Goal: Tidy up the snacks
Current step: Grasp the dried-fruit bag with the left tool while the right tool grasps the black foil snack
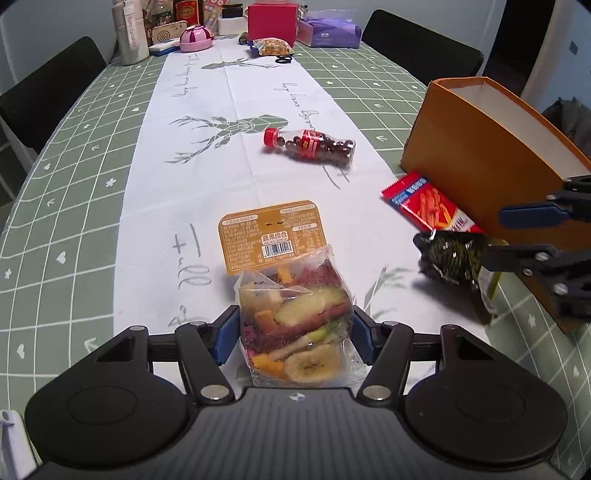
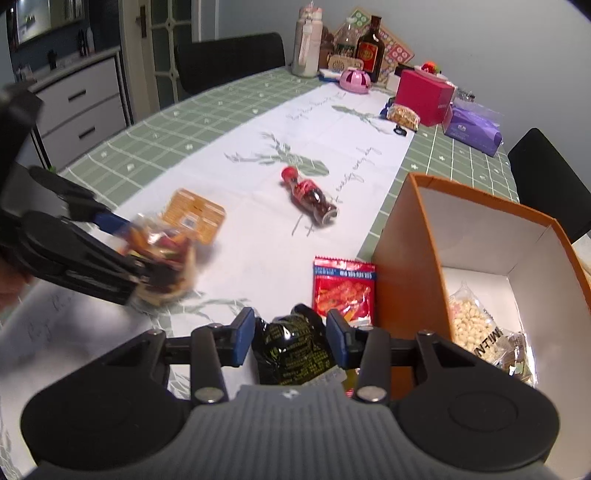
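Observation:
My left gripper (image 1: 295,317) is shut on a clear bag of dried fruit (image 1: 295,332) with an orange header card, its blue pads against both sides. The right wrist view shows that bag (image 2: 166,254) blurred, low over the white runner. My right gripper (image 2: 291,328) is shut on a dark crinkled packet (image 2: 291,350) just left of the orange box (image 2: 402,266). In the left wrist view the packet (image 1: 450,254) pokes past the right gripper (image 1: 493,236). The box holds a bag of white nuts (image 2: 471,325) and another packet.
A red snack packet (image 1: 428,203) lies against the box's near wall. A cola-shaped bottle of dark candies (image 1: 314,146) lies on the runner mid-table. Bottles, a pink box (image 1: 271,20), a purple pack (image 1: 328,33) and a snack bag (image 1: 273,46) crowd the far end. Black chairs flank the table.

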